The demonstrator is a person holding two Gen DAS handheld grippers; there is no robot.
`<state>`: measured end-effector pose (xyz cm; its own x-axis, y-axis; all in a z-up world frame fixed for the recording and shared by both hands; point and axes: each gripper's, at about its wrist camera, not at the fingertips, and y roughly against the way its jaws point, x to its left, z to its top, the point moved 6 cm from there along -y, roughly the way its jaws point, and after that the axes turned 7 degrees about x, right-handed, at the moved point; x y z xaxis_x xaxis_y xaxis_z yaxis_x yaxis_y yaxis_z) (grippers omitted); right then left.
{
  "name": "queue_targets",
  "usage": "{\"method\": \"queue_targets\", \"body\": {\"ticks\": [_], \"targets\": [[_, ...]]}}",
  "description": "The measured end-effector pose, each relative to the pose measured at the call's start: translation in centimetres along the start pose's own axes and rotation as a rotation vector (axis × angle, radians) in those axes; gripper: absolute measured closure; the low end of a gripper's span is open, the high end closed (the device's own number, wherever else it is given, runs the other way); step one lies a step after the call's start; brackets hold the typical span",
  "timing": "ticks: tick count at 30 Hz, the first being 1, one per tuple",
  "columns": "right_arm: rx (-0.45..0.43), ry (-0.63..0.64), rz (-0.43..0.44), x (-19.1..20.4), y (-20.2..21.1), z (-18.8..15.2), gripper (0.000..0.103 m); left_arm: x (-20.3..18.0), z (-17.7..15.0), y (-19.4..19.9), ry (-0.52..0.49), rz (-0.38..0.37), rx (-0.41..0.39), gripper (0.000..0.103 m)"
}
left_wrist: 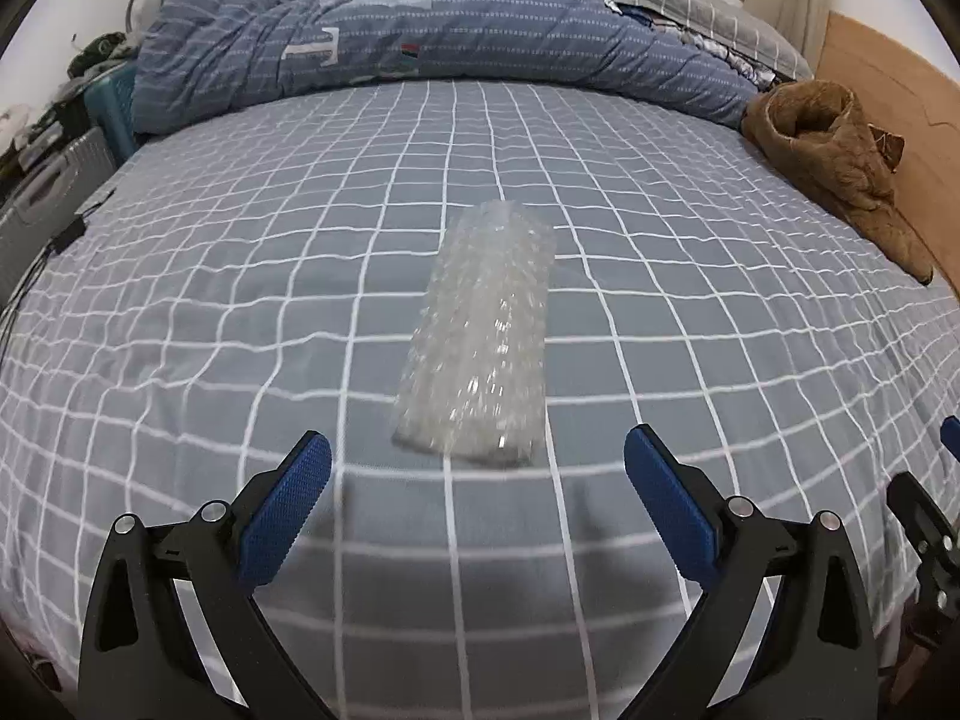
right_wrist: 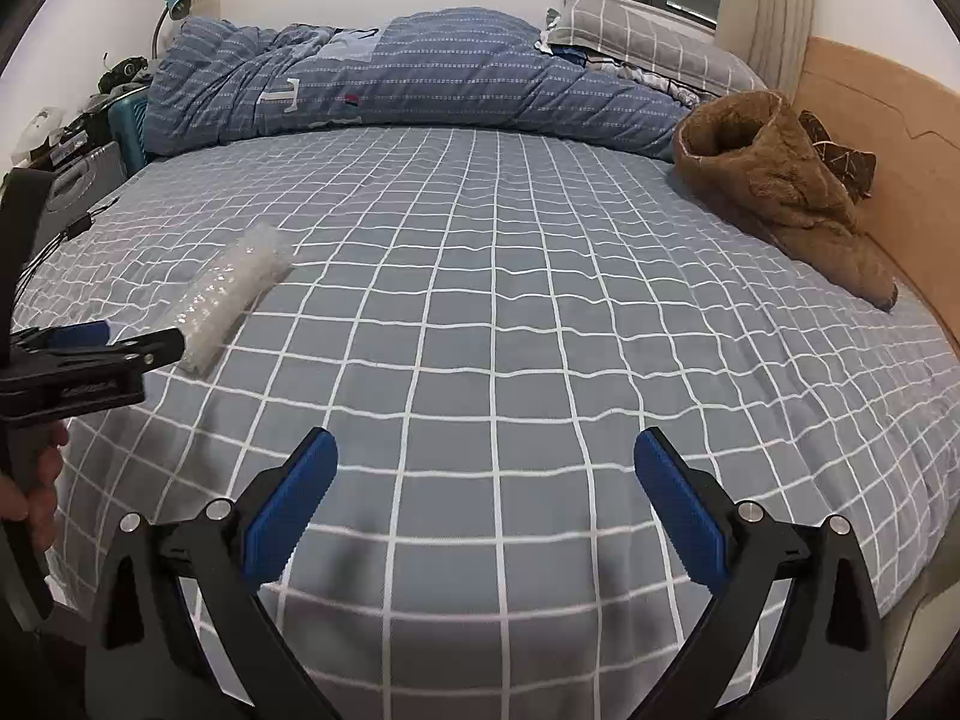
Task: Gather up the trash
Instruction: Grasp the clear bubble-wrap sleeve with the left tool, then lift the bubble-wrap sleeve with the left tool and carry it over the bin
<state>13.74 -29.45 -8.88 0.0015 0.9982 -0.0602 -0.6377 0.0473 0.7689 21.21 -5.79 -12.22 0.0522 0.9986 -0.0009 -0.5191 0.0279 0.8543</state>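
A bed covered with a grey sheet (left_wrist: 240,276) crossed by white grid lines fills both views. On the sheet lies the one visible piece of trash, a rolled or folded length of clear bubble wrap (left_wrist: 480,336), resting lengthwise and pointing away from the left gripper (left_wrist: 477,471). That gripper sits low over the sheet just short of the wrap's near end, its blue-padded jaws spread wide and holding nothing. The right gripper (right_wrist: 486,474) hovers over bare sheet well to the right of the wrap, its jaws likewise wide apart and empty; from its camera the wrap (right_wrist: 231,300) shows at far left, with the left gripper's tip just beside its near end. A rumpled blue quilt (left_wrist: 456,30) is heaped along the far side of the bed, and a brown fleecy garment (left_wrist: 834,162) lies by the wooden headboard (left_wrist: 888,78) at right. The step in hand appears to be picking up the wrap with the left gripper. To do it well, the jaws should likely straddle the near end squarely, go low enough to catch the full thickness without pinching the sheet, and close gently, since the slick, springy plastic may slide or flatten out of a shallow grip.
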Motion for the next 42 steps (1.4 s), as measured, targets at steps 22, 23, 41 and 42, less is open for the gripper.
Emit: {"method": "queue_targets", "body": {"ticks": [22, 23, 41, 42], "targets": [[0.0, 0.006, 0.023, 1.5, -1.2, 0.8, 0.008, 0.1, 1.1, -4.3, -0.008, 0.045, 0.059, 0.074], [-0.001, 0.005, 0.022, 1.4, -1.2, 0.8, 0.008, 0.0, 1.0, -4.2, -0.007, 0.047, 0.054, 0.076], [-0.023, 0.011, 0.021, 1.1, 0.3, 0.7, 0.008, -0.4, -0.9, 1.5, 0.02, 0.002, -0.017, 0.079], [-0.024, 0.008, 0.023, 1.2, 0.5, 0.7, 0.008, -0.4, -1.1, 1.8, 0.021, 0.0, -0.019, 0.079]]}}
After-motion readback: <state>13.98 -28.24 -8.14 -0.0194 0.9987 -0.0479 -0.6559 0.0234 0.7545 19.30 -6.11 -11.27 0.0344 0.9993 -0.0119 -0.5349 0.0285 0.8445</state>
